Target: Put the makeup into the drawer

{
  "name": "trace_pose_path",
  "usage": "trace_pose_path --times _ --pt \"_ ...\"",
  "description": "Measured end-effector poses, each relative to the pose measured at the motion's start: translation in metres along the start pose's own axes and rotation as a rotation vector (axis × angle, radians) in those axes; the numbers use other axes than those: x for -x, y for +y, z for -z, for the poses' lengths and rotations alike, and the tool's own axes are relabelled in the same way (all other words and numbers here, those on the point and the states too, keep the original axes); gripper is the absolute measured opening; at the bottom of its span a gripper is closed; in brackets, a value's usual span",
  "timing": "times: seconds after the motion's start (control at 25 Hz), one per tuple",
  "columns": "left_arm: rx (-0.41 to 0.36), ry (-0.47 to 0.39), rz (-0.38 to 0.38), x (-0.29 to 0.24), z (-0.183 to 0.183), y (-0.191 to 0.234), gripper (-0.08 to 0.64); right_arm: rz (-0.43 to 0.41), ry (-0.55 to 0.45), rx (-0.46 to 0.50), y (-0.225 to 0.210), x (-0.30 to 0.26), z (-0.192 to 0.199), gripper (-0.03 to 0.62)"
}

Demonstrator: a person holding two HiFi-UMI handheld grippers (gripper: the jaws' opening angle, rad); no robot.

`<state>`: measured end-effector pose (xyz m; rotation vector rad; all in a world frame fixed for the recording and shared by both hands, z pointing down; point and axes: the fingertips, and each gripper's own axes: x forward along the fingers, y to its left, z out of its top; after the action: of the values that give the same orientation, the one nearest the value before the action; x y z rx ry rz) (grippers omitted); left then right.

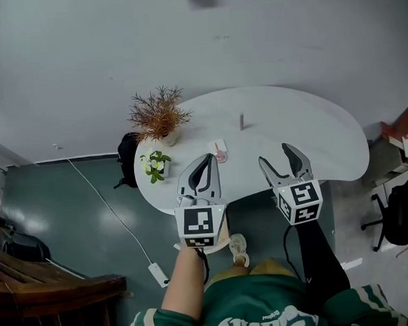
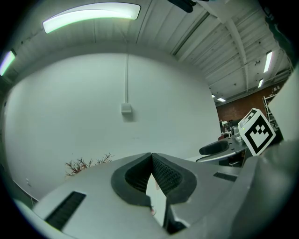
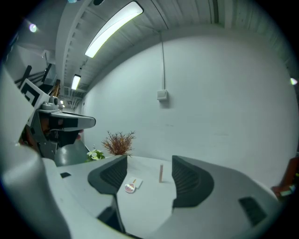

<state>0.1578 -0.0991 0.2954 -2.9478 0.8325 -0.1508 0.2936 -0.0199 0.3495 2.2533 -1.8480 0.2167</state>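
Pink round makeup compact [image 1: 220, 153] lies untouched on your white oval bench [image 1: 310, 130]. Left tongs [image 1: 207, 157] clenched, empty; right tongs [image 1: 276, 156] released, likely readied for pickup.

Slim pinkish tube [image 1: 241, 121] stands upright mid-table [image 1: 297, 124]; nearer you, round pink compact [image 1: 220, 155] lies flat on white card [image 1: 217, 145].

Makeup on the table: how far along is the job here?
Nothing looks done: the upright tube and pink round item sit on the table. Nothing is in hand: left claw shut and empty, right claw open and empty. Everything is left; no drawer is visible.
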Motion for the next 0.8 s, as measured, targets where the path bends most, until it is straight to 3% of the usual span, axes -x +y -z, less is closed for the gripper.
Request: trace_pose_path --times 0.44,0.8 --pt "0.024 0.029 0.038 -0.068 0.038 0.028 0.000 -0.010 0.050 0.026 -0.015 -0.093 0.037 0.281" --pt "0.029 0.089 -0.003 -0.111 0.076 0.048 0.000 -0.066 0.118 0.022 -0.032 -0.169 0.087 0.276"
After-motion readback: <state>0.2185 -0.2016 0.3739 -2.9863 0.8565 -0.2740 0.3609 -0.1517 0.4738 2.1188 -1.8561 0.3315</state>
